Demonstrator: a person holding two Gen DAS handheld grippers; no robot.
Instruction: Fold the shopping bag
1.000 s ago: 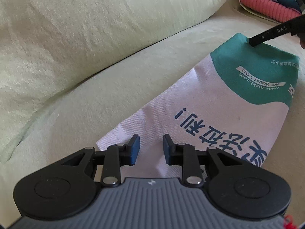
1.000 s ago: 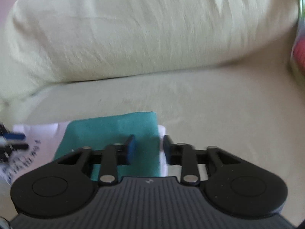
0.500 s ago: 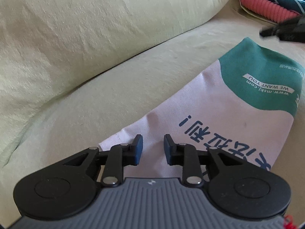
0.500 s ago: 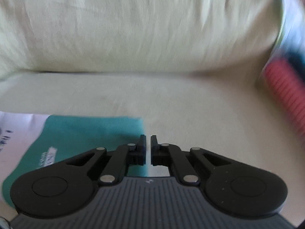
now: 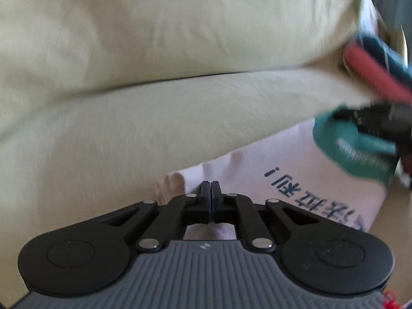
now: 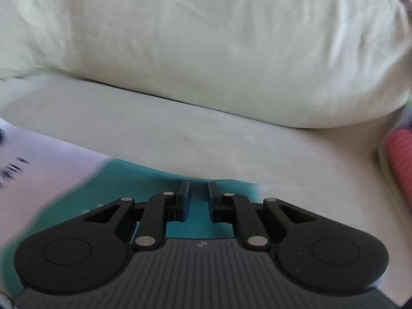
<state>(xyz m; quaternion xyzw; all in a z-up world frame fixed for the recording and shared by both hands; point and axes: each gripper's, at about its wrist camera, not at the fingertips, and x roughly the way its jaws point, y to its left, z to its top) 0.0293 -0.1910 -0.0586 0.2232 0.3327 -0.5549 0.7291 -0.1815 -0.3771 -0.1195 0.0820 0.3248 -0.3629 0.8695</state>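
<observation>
The left hand-held gripper (image 5: pixel 211 186) is closing, and its blue pads already stand face to face with hardly a slit between them. They sit at the white corner of the shopping bag (image 5: pixel 283 159), where the cloth puckers up towards the tips and seems nipped between them. From there the bag runs away to the right across the pale green seat (image 5: pixel 154 128), its teal end farthest off, below the back cushion (image 5: pixel 180 31).

The right hand-held gripper (image 6: pixel 199 188) shows a narrow gap between its pads. It hangs over the teal end of the bag's far edge; teal cloth shows through the gap, but whether the pads touch it I cannot tell.
</observation>
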